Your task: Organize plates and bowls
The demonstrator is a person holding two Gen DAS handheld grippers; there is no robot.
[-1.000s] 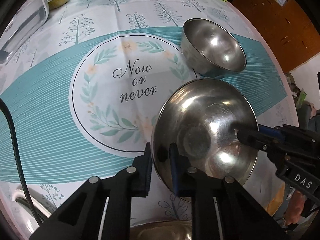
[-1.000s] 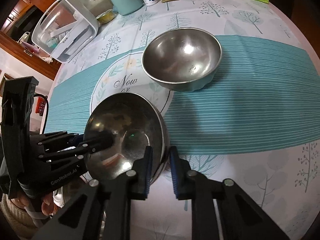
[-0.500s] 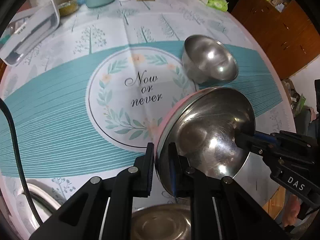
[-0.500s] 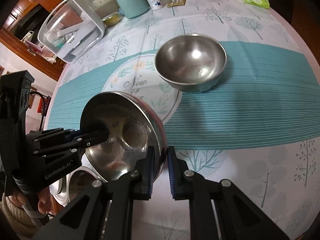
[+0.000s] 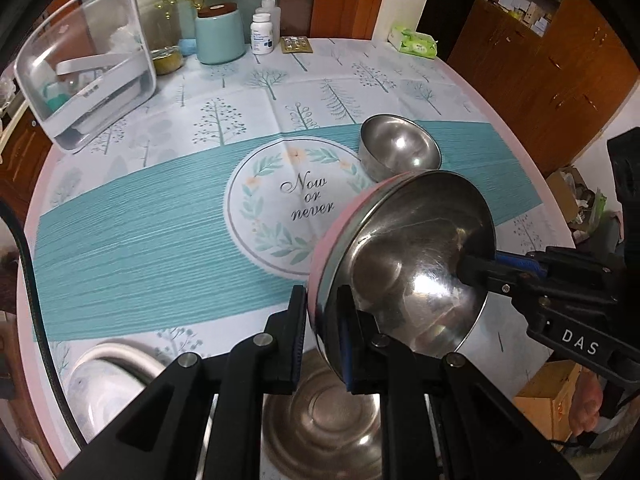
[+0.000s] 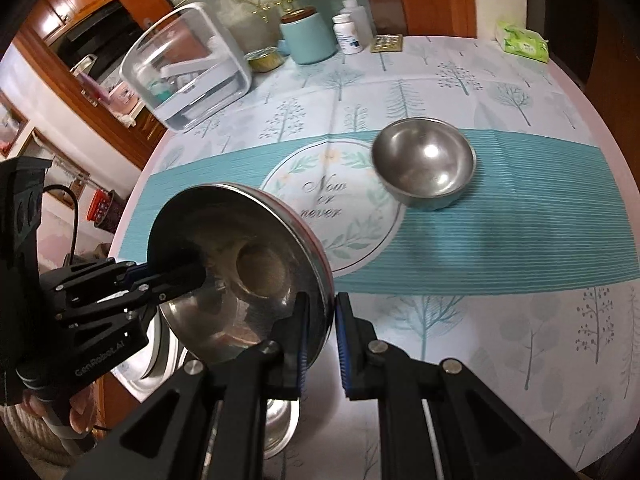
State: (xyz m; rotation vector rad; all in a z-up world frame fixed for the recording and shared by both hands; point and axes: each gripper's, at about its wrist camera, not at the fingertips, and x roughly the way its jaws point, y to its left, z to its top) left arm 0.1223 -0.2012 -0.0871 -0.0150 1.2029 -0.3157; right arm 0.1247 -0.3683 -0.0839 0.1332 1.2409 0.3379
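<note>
A steel bowl with a pink outer wall [image 5: 408, 264] is held in the air, tilted, between both grippers. My left gripper [image 5: 320, 320] is shut on its near rim; the bowl also shows in the right wrist view [image 6: 248, 276], where my right gripper [image 6: 320, 336] is shut on the opposite rim. A second steel bowl [image 5: 400, 148] [image 6: 426, 164] stands upright on the teal band of the tablecloth. Below the held bowl lie a steel dish [image 5: 320, 416] and a white plate [image 5: 108, 380].
A clear lidded box [image 5: 84, 64] stands at the table's far left. A teal canister [image 5: 219, 34], a white pill bottle [image 5: 262, 34], a squeeze bottle and a green tissue pack [image 5: 414, 42] line the far edge. Wooden cabinets [image 5: 560, 60] stand to the right.
Both grippers have lifted the pink-walled bowl up and back from the table and tilted it more. The dishes below have come into view. The second bowl has not moved.
</note>
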